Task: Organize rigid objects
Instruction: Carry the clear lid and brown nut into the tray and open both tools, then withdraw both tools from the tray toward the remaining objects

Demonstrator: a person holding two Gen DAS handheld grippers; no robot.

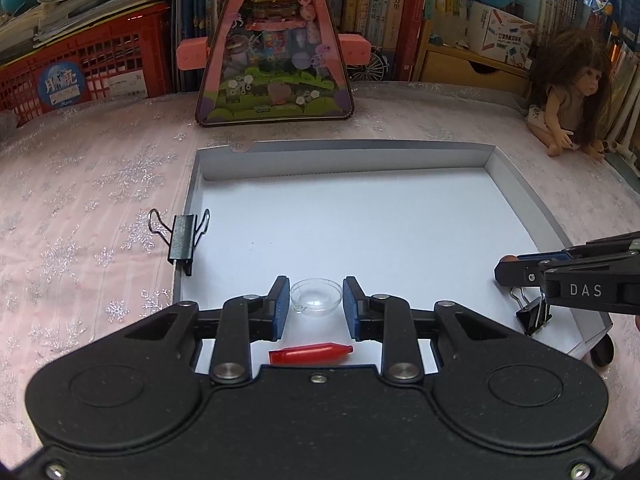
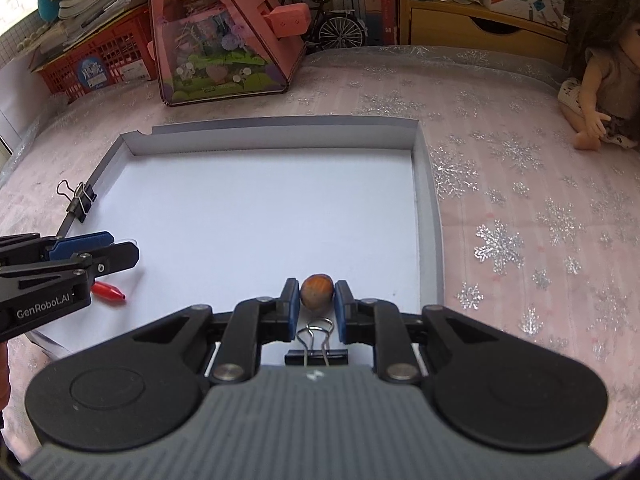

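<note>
Right, both carrying over the white tray (image 2: 428,184): right gripper (image 2: 316,294) clamped on a round smooth hazelnut (image 2: 317,291), left gripper (image 1: 316,302) pinching a clear dome cap (image 1: 316,297). Risks: the nut rolls once released; the slick cap squirts out. Below lies a red cone cap (image 1: 311,353); binder clips (image 1: 182,240) are on the rims.

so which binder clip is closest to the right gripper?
The small binder clip on the tray's near edge, right under the right gripper. The other binder clip sits on the tray's far left wall.
</note>
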